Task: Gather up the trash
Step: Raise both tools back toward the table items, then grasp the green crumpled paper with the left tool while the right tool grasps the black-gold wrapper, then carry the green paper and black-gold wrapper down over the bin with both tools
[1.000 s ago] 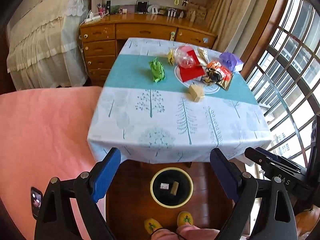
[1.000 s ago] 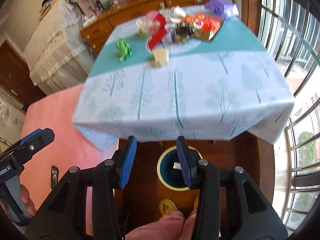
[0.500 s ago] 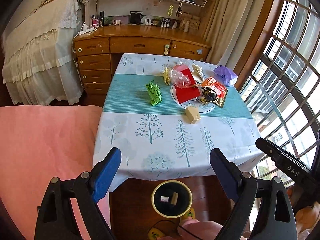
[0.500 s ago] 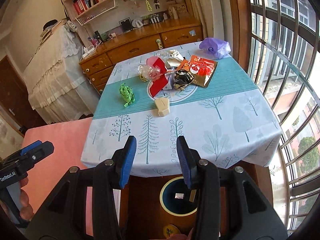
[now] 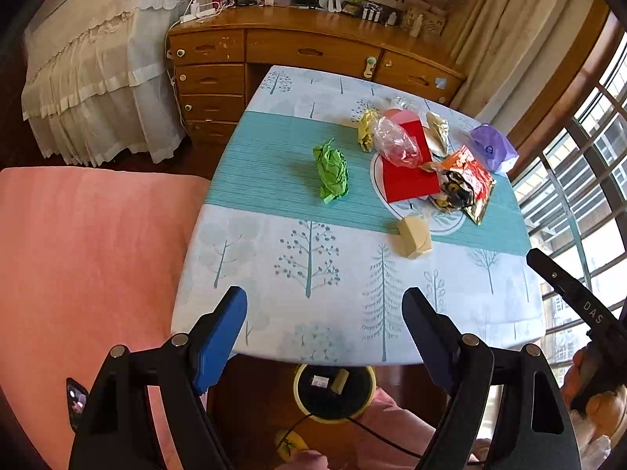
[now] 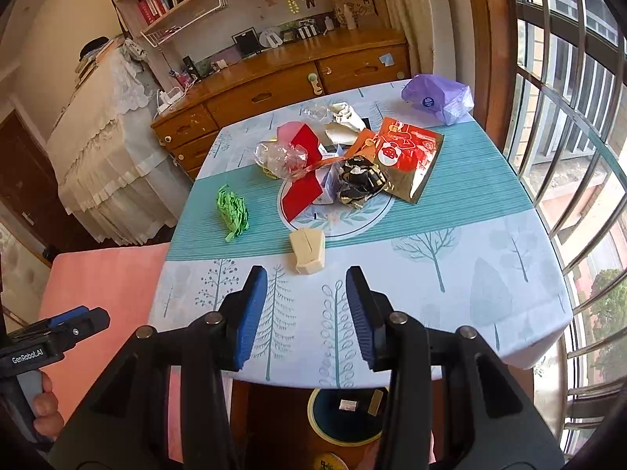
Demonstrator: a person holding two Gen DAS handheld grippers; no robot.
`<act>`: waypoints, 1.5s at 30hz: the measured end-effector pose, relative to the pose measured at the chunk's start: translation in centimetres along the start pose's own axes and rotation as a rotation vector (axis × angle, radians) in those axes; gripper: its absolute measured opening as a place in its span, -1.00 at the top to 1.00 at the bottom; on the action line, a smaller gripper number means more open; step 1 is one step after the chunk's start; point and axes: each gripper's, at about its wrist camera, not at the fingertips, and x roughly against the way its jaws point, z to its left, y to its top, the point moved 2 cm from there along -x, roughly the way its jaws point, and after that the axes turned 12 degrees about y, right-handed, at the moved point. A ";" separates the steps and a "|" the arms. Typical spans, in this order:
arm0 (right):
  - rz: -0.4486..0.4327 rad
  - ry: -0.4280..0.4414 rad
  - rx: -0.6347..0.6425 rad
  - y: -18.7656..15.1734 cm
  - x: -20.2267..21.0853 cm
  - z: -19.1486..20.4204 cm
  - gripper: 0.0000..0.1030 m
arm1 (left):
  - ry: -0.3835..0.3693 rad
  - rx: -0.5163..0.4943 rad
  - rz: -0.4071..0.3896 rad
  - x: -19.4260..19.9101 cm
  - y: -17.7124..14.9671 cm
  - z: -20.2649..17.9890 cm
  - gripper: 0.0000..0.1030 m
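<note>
Trash lies on the table: a green crumpled paper, a small beige box, a red carton, a clear plastic bag, an orange snack packet, dark foil and a purple bag. A yellow-rimmed bin stands on the floor under the near table edge with two scraps inside. My left gripper is open and empty above the near edge. My right gripper is open and empty, just short of the beige box.
A pink bed or sofa lies left of the table. A wooden dresser stands behind it, a draped bed at far left. Barred windows run along the right. The other gripper shows at the edge of each view.
Both grippers have risen and moved forward from over the bin to above the table's near edge. The trash now looks closer. Neither jaw opening has changed.
</note>
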 end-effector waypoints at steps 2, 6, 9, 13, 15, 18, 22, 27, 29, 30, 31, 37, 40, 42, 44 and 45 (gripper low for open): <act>0.024 0.008 0.003 2.0 -2.0 -1.6 0.25 | 0.014 0.019 -0.004 -1.6 1.8 -1.2 -0.61; 0.087 0.020 0.012 6.0 -6.5 -5.2 0.25 | 0.045 0.085 0.052 -6.1 5.8 -3.3 -0.61; 0.128 0.031 0.031 8.6 -10.0 -7.6 0.25 | 0.066 0.141 0.086 -9.8 8.5 -4.1 -0.61; 0.201 0.041 0.071 11.0 -15.0 -10.4 0.25 | 0.098 0.188 0.129 -14.2 11.1 -4.6 -0.61; 0.232 0.050 0.086 11.8 -17.2 -11.4 0.25 | 0.113 0.205 0.148 -16.2 12.1 -4.9 -0.61; 0.279 0.044 0.097 12.2 -20.0 -12.5 0.24 | 0.134 0.220 0.174 -19.2 13.5 -5.4 -0.61; 0.321 0.052 0.096 12.5 -22.9 -13.5 0.19 | 0.162 0.229 0.206 -21.9 14.6 -5.7 -0.61; 0.332 0.079 0.091 12.7 -24.9 -14.3 0.15 | 0.195 0.241 0.239 -25.0 15.6 -6.1 -0.59; 0.325 0.085 0.092 12.6 -25.1 -14.2 0.15 | 0.208 0.240 0.250 -25.8 15.7 -6.2 -0.41; 0.324 0.087 0.094 12.6 -25.2 -14.2 0.15 | 0.209 0.240 0.257 -26.2 15.8 -6.3 -0.26; 0.324 0.088 0.097 12.6 -25.3 -14.2 0.15 | 0.201 0.242 0.262 -26.4 15.7 -6.3 -0.21; 0.317 0.087 0.143 12.1 -24.4 -13.2 0.27 | 0.184 0.246 0.269 -26.6 15.5 -6.5 0.36; 0.308 0.095 0.146 12.0 -23.4 -12.6 0.32 | 0.190 0.240 0.258 -25.4 15.0 -6.4 0.38; 0.295 0.099 0.146 11.9 -22.7 -12.3 0.33 | 0.182 0.243 0.256 -24.3 14.4 -6.1 0.38; 0.281 0.103 0.143 11.7 -21.6 -11.7 0.33 | 0.166 0.243 0.248 -23.0 13.8 -5.9 0.38; 0.274 0.103 0.143 11.6 -21.0 -11.5 0.33 | 0.159 0.241 0.245 -22.5 13.5 -5.9 0.38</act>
